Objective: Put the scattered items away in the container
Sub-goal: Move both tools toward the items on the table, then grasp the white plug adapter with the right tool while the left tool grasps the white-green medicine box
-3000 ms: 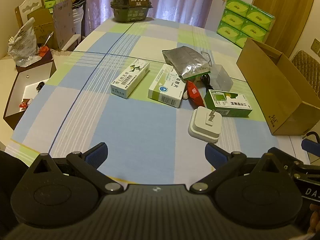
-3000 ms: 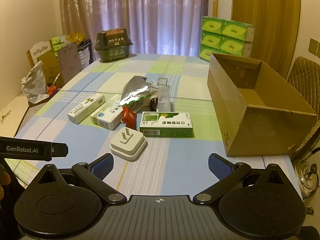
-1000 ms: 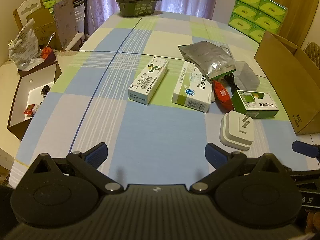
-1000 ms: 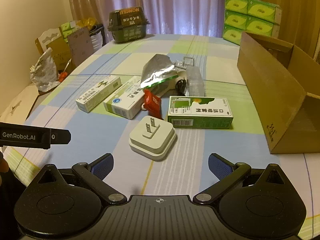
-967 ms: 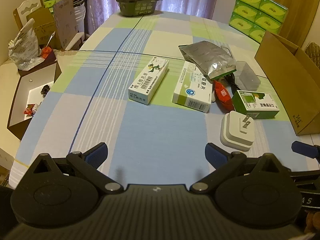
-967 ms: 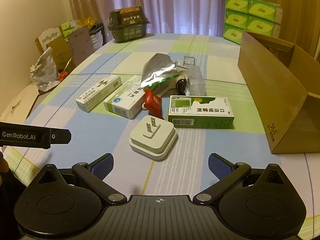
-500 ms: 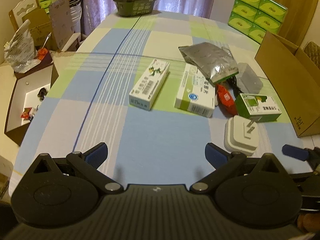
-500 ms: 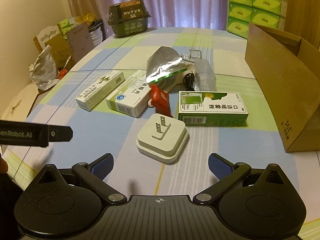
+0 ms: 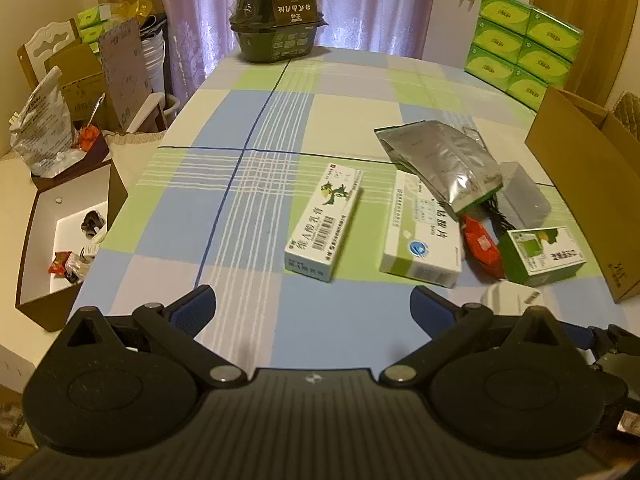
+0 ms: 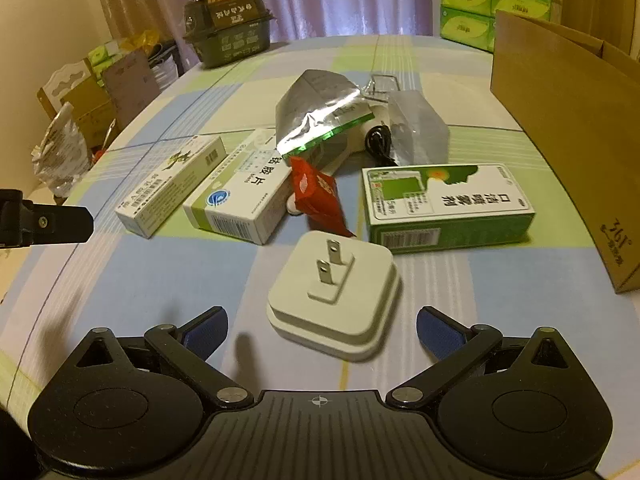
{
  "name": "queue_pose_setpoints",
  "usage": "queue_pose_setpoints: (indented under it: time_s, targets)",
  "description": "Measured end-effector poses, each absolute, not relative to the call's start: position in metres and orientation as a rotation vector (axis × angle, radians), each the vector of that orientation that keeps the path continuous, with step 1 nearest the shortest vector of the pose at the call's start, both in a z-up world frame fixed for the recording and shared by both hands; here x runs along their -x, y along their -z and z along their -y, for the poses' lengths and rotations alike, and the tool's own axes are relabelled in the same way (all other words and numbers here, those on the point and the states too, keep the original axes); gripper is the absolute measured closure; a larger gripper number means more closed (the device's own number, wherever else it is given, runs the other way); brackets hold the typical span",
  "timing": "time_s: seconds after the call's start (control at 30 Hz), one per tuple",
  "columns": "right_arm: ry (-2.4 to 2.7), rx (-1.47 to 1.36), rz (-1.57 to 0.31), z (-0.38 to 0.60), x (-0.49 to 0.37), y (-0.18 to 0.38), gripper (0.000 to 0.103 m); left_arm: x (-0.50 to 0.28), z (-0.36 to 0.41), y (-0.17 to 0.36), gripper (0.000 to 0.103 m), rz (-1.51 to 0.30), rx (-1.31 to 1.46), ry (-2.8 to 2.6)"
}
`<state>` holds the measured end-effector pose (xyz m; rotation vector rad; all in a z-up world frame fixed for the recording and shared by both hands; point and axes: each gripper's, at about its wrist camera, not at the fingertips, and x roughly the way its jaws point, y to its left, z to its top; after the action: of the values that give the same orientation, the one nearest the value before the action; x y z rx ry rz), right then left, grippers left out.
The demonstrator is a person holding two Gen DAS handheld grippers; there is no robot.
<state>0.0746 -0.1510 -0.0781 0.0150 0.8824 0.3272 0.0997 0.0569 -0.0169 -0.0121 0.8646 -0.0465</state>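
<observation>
White square plug adapter with two metal prongs up (image 10: 334,294) lies flat on the checked tablecloth (image 10: 168,280), dead ahead of our right gripper (image 10: 320,330), just in front of and between its wide-spread blue-padded fingers (image 10: 204,332); nothing is held. The adapter is roughly square, so no real long axis; prongs point up and slightly away. Our left gripper (image 9: 312,306) is also spread and empty, facing the long white tube carton with green print (image 9: 324,226), which runs away from us. We judge the right one nearer the adapter, so it takes the pick. Beyond it: green-and-white medicine box (image 10: 448,208), red sachet (image 10: 316,196), white blue-logo tablet box (image 10: 240,196), silver foil pouch (image 10: 316,120). The brown cardboard box (image 10: 560,120) sits to the right, opening hidden in both views, so contents cannot be told.
</observation>
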Motion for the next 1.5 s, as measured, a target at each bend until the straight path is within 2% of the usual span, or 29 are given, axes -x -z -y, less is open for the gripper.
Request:
queue_pose_setpoints:
  time_s: [0.37, 0.43, 0.5, 0.57, 0.63, 0.8, 0.87, 1.0, 1.03, 1.13, 1.5]
  targets:
    - [-0.289, 0.053, -0.842, 0.143, -0.082, 0.089, 0.001, -0.132, -0.061, 0.034, 0.001, -0.855, -0.04, 0.058]
    - [-0.282, 0.075, -0.825, 0.145, -0.082, 0.088, 0.014, -0.139, -0.058, 0.036, 0.001, -0.857, -0.089, 0.077]
    - [-0.29, 0.066, -0.82, 0.151, -0.082, 0.086, 0.018, -0.147, -0.053, 0.038, 0.001, -0.855, -0.14, 0.1]
    - [-0.298, 0.063, -0.818, 0.155, -0.082, 0.084, 0.028, -0.155, -0.05, 0.041, 0.001, -0.846, -0.174, 0.123]
    - [-0.312, 0.066, -0.821, 0.158, -0.082, 0.083, 0.03, -0.164, -0.047, 0.046, 0.002, -0.84, -0.202, 0.155]
    - [-0.328, 0.078, -0.824, 0.165, -0.079, 0.081, 0.033, -0.187, -0.043, 0.061, 0.02, -0.853, -0.254, 0.22]
    - [-0.324, 0.077, -0.825, 0.169, -0.079, 0.081, 0.033, -0.193, -0.045, 0.066, 0.047, -0.852, -0.253, 0.221]
    - [-0.318, 0.08, -0.828, 0.175, -0.078, 0.08, 0.033, -0.203, -0.046, 0.077, 0.058, -0.88, -0.257, 0.237]
    - [-0.321, 0.081, -0.829, 0.176, -0.078, 0.08, 0.033, -0.203, -0.045, 0.078, 0.066, -0.889, -0.256, 0.245]
    - [-0.326, 0.085, -0.831, 0.181, -0.076, 0.078, 0.033, -0.195, -0.043, 0.074, 0.07, -0.899, -0.252, 0.246]
    - [-0.329, 0.122, -0.844, 0.207, -0.056, 0.071, 0.034, -0.107, -0.015, 0.053, 0.068, -0.977, -0.203, 0.255]
